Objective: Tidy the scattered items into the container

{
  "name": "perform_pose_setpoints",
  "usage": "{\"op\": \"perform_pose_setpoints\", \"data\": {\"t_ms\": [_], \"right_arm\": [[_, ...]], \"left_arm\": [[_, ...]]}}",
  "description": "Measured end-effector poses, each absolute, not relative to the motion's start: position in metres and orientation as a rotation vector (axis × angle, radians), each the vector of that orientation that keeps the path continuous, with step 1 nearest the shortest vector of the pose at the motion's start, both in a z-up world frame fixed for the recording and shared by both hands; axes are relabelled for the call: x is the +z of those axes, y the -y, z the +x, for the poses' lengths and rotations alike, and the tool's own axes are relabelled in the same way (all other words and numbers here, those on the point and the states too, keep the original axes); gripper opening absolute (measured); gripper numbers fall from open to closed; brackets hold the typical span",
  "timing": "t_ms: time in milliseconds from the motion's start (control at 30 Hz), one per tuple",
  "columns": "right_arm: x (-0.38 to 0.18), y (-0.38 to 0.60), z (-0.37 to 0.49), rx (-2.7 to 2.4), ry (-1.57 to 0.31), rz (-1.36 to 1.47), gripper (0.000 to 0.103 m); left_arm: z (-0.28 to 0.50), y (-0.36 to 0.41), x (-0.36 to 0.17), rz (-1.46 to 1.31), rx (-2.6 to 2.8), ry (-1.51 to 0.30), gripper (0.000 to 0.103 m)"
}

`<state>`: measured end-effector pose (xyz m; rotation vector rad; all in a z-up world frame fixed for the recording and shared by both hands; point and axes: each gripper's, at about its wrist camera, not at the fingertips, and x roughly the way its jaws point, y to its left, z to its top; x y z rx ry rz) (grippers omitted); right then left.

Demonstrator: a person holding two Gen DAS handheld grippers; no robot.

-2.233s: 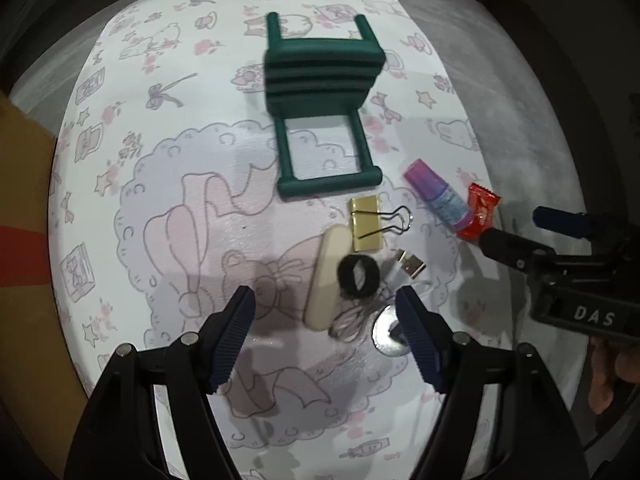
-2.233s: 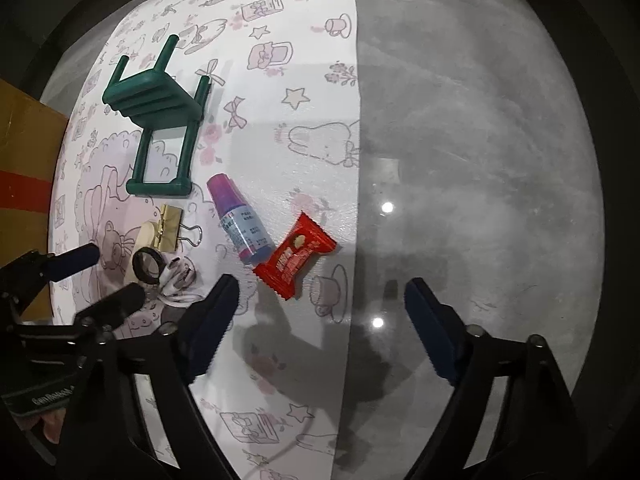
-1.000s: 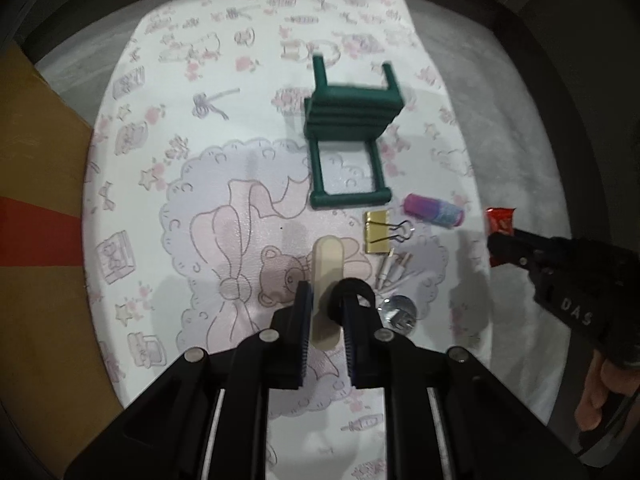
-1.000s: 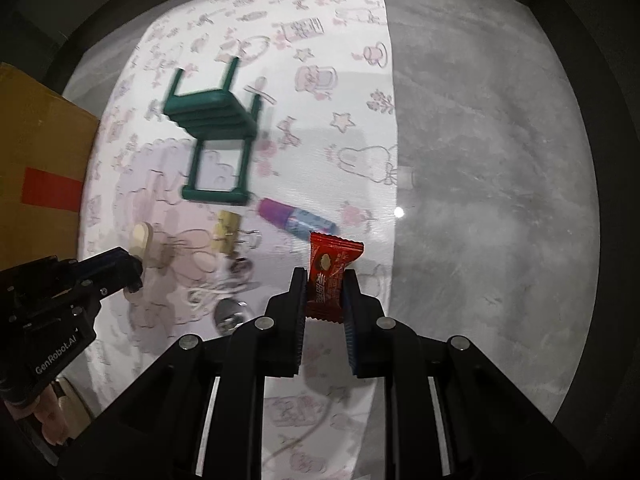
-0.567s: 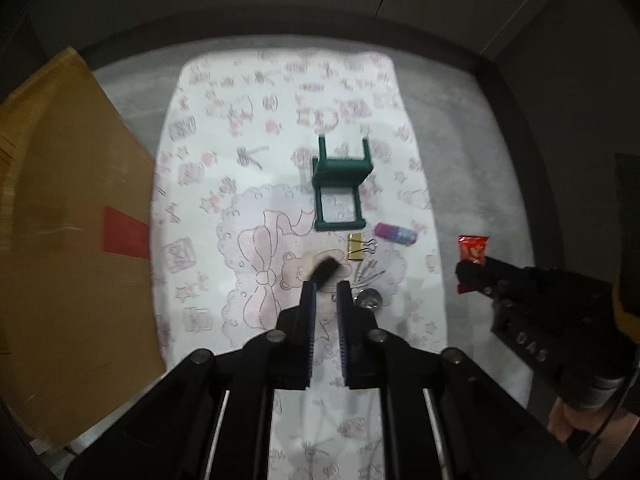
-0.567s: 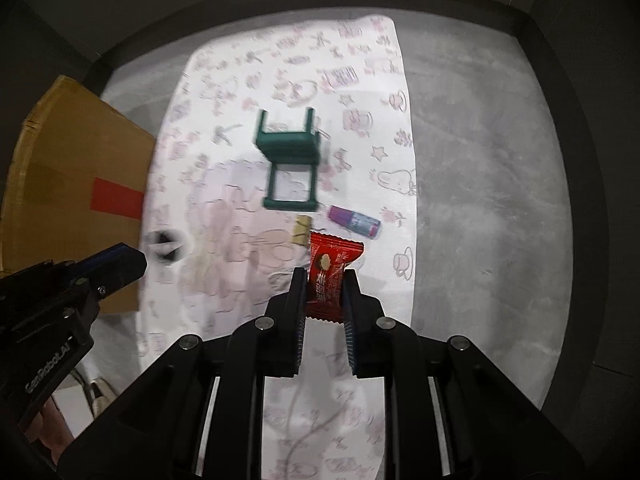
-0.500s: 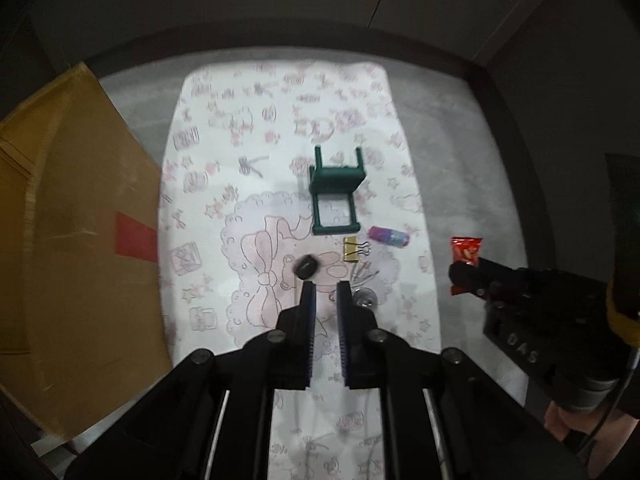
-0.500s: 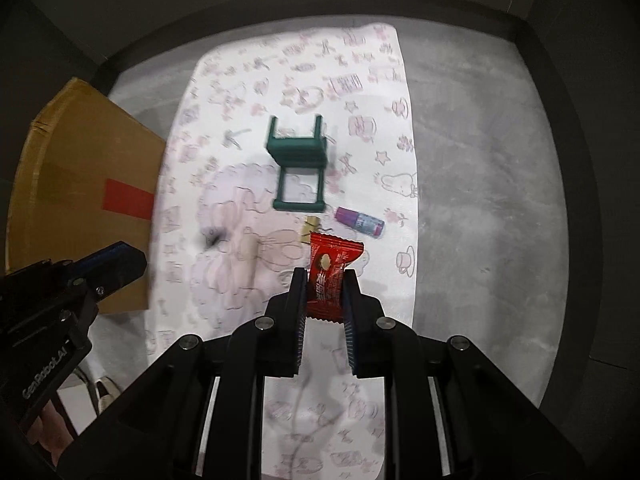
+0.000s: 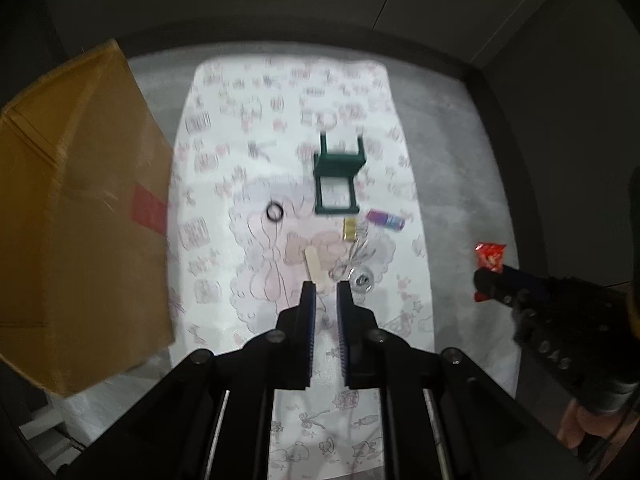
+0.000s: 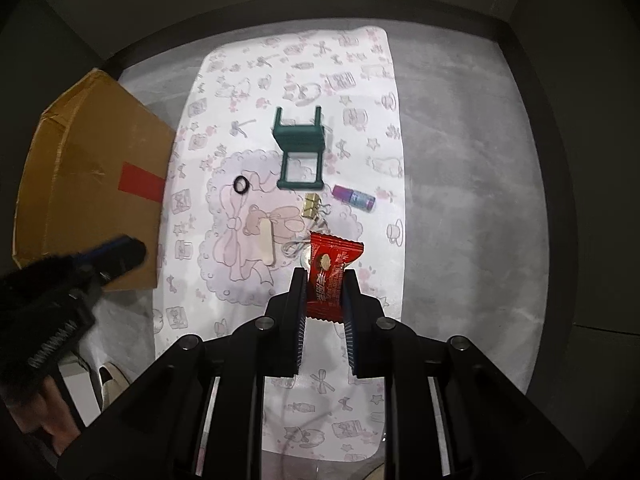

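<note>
My left gripper (image 9: 325,294) hangs high over the patterned cloth (image 9: 224,184), shut, with only cloth showing in the thin gap between its pads. A black ring (image 9: 275,211) lies loose on the cloth, left of the toppled green toy stool (image 9: 339,178). My right gripper (image 10: 325,280) is shut on a red candy packet (image 10: 330,268), which stands upright between the pads. The brown cardboard box (image 10: 88,184) sits at the cloth's left edge. A purple bottle (image 10: 354,197), gold binder clip (image 10: 311,205) and beige stick (image 10: 267,240) lie near the cloth's middle.
A white cable (image 10: 294,246) and a round metal disc (image 9: 362,279) lie beside the stick. Grey floor (image 10: 472,184) spreads right of the cloth, with dark walls behind. A hand holds each gripper at the frame edges.
Both grippers have risen well above the cloth. The black ring left the left gripper's jaws and now lies on the cloth by the stool. The candy stays gripped in the right.
</note>
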<state>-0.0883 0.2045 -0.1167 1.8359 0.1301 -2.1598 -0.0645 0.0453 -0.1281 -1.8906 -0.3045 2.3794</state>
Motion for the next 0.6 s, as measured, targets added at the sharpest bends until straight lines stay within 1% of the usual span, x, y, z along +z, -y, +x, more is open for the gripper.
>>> {"op": "perform_pose_setpoints", "data": {"t_ms": [167,233,400,467,500,533,567,600], "right_arm": [[-0.159,-0.209,-0.093,-2.133,-0.126,1.877,0.017],[-0.178,-0.210,-0.096,-2.117,-0.135,1.892,0.017],[-0.216,-0.210,-0.105,-2.069,-0.165,1.927,0.017],[-0.225,-0.211,-0.108,-2.057,-0.166,1.938,0.017],[-0.229,-0.211,-0.110,-2.052,-0.164,1.946,0.017],[-0.233,-0.211,-0.113,-2.044,-0.163,1.953,0.017],[-0.236,-0.211,-0.115,-2.039,-0.167,1.956,0.017],[-0.239,-0.210,-0.118,-2.036,-0.171,1.956,0.017]], "left_arm": [[-0.072,-0.060,-0.188,-1.951,2.333,0.303,0.012],[-0.079,-0.067,-0.211,-1.989,2.330,0.279,0.016],[-0.097,-0.074,-0.260,-2.088,2.310,0.268,0.017],[-0.104,-0.076,-0.274,-2.097,2.305,0.251,0.027],[-0.105,-0.077,-0.278,-2.091,2.307,0.248,0.047],[-0.107,-0.077,-0.281,-2.085,2.311,0.246,0.073],[-0.108,-0.077,-0.283,-2.085,2.319,0.242,0.079],[-0.109,-0.076,-0.284,-2.095,2.324,0.241,0.081]]}}
